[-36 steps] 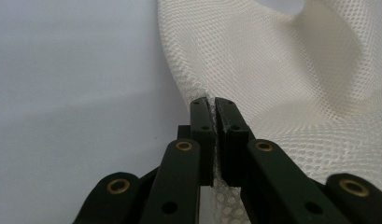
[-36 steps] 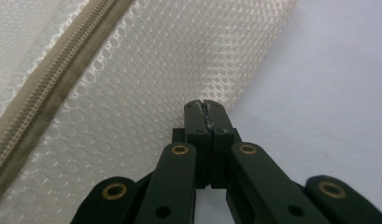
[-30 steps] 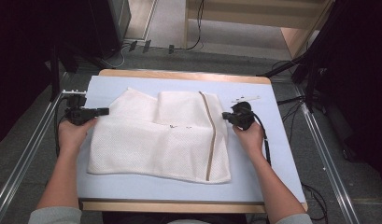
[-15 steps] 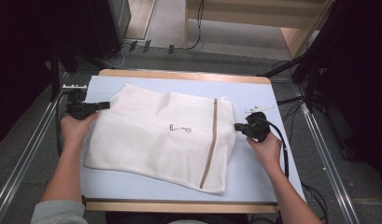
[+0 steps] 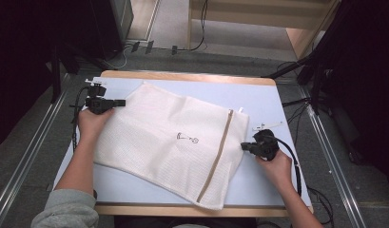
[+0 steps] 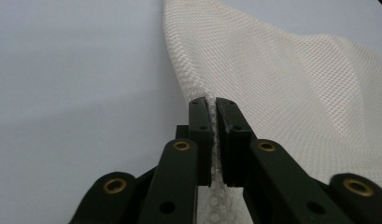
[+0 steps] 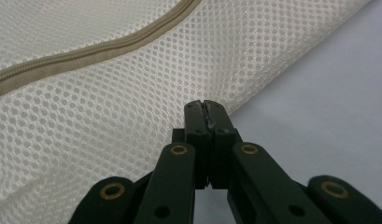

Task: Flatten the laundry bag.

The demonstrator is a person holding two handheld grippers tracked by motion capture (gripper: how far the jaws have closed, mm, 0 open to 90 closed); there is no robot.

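A cream mesh bag (image 5: 168,142) with a tan zipper (image 5: 219,152) lies spread flat on the pale blue table top (image 5: 258,99), turned at a slant. My left gripper (image 5: 121,102) is at the bag's far left corner. In the left gripper view its jaws (image 6: 212,100) pinch a ridge of the mesh (image 6: 282,70); they have just been opening slightly, with the mesh still between them. My right gripper (image 5: 243,146) is at the bag's right edge, past the zipper. In the right gripper view its tips (image 7: 205,103) are pressed together on the rim of the mesh (image 7: 109,107), below the zipper (image 7: 86,51).
The table has a wooden rim (image 5: 187,76) and metal rails (image 5: 30,156) run along the floor on both sides. Cables (image 5: 296,166) trail from the right gripper off the right edge. Dark equipment (image 5: 363,71) stands at the right and a wooden frame (image 5: 296,38) at the back.
The bag was folded over on itself; it now lies unfolded and slanted. The right hand has drawn its edge to the right and nearer; the left hand has shifted away with its corner.
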